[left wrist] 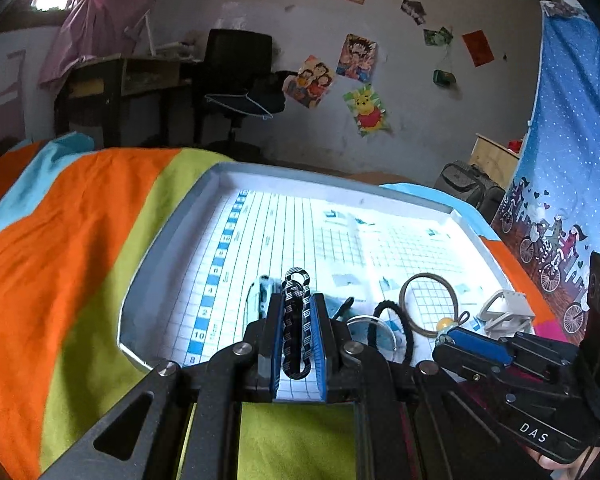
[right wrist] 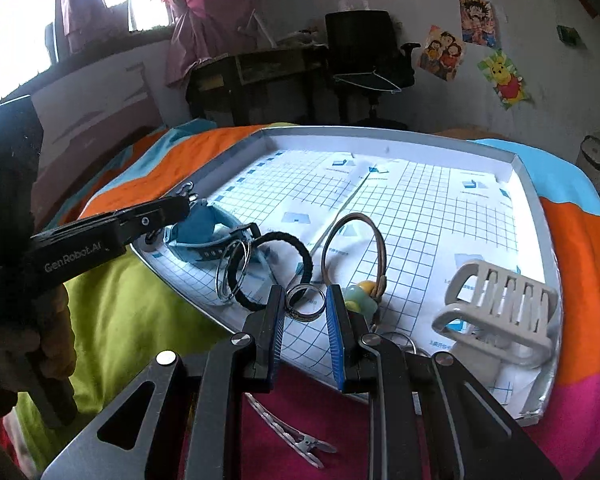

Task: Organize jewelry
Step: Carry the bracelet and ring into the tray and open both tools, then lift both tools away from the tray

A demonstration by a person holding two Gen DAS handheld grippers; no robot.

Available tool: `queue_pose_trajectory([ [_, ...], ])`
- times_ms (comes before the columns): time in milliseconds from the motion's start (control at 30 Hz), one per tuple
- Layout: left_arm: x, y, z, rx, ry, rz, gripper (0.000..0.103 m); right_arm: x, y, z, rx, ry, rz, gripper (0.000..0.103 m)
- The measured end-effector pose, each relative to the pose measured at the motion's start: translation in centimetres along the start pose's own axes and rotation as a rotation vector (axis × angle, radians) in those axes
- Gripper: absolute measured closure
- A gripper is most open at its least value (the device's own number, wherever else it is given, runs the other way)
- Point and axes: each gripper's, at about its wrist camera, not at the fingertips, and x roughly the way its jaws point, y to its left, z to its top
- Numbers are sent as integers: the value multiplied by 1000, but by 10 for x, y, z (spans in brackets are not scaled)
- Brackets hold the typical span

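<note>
My left gripper [left wrist: 296, 300] is shut on a black-and-white braided bracelet [left wrist: 296, 320], which stands upright between its blue pads above the near edge of the grey tray [left wrist: 148, 264]. In the right wrist view the left gripper [right wrist: 182, 204] reaches in from the left, with the bracelet's clasp [right wrist: 186, 189] poking out. My right gripper [right wrist: 305, 296] is shut on a dark metal ring [right wrist: 306, 302], just above the grid paper of the tray [right wrist: 534, 200]. The right gripper [left wrist: 448, 340] also shows side-on in the left wrist view.
In the tray lie a light-blue watch [right wrist: 204, 236], a thin silver bangle [right wrist: 230, 276], a black hair tie [right wrist: 272, 268], a brown hair tie [right wrist: 356, 252] with a bead charm [right wrist: 360, 296], and a grey claw clip [right wrist: 500, 312]. A metal hair clip [right wrist: 292, 436] lies on the magenta blanket.
</note>
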Motion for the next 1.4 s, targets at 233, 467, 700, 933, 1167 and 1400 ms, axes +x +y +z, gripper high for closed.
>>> queue_pose_trajectory([
  [233,0,4,0,-21,4,-18,90,2,-2,0,14,9,-8,84],
  [467,-5,0,0,1,12,13,65,-1,-2,0,25,13,-20,77],
  [700,-47,9,3,-106,-89,31,11,-39,-2,-1,38,-54,-40,57],
  [933,-119,4,6,-116,-210,77,0,-106,8,-3,49,-168,-6,22],
  [1167,-191,-20,1,-15,-264,83,0,-176,28,-14,73,-291,-6,9],
  [1400,-267,-38,-15,27,-298,75,0,-246,59,-26,25,-381,-38,1],
])
